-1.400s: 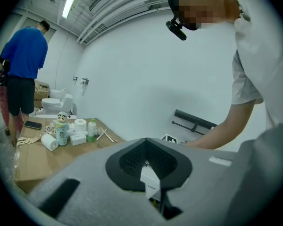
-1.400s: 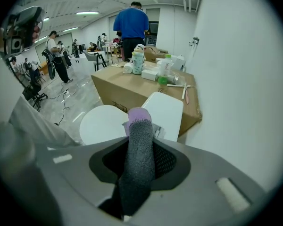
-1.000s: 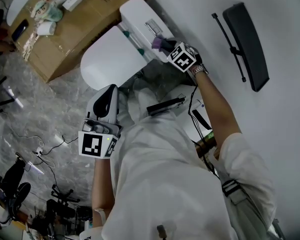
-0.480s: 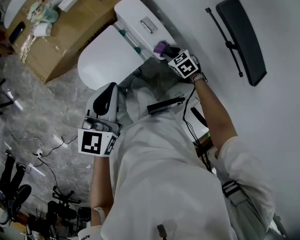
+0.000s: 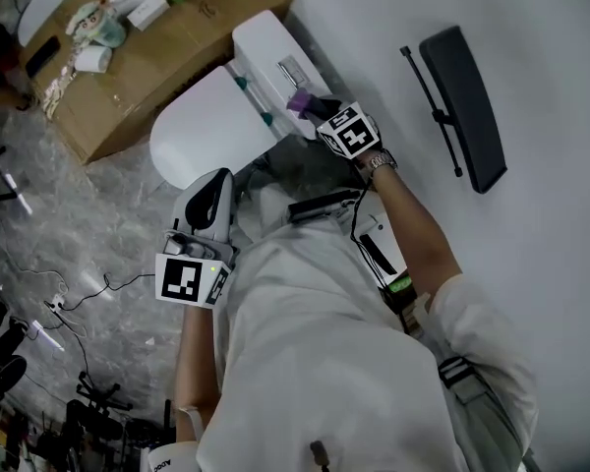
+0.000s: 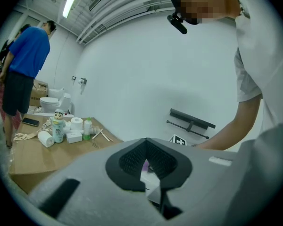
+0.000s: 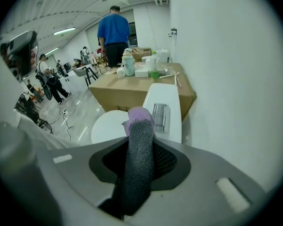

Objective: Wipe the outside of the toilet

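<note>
The toilet [image 5: 211, 126] sits upper centre in the head view: glossy white, with its oval lid down and a boxy tank [image 5: 265, 42] by the wall. My right gripper [image 5: 315, 111] is clamped on a nubby grey-and-purple cloth [image 5: 300, 100] at the tank's lower-right end, arm stretched forward. Only the right gripper view shows me a person in blue [image 7: 114, 32] beyond the cardboard box [image 7: 132, 91]. My left gripper [image 5: 212, 180] hangs below the lid with the elbow bent, jaws together on nothing.
</note>
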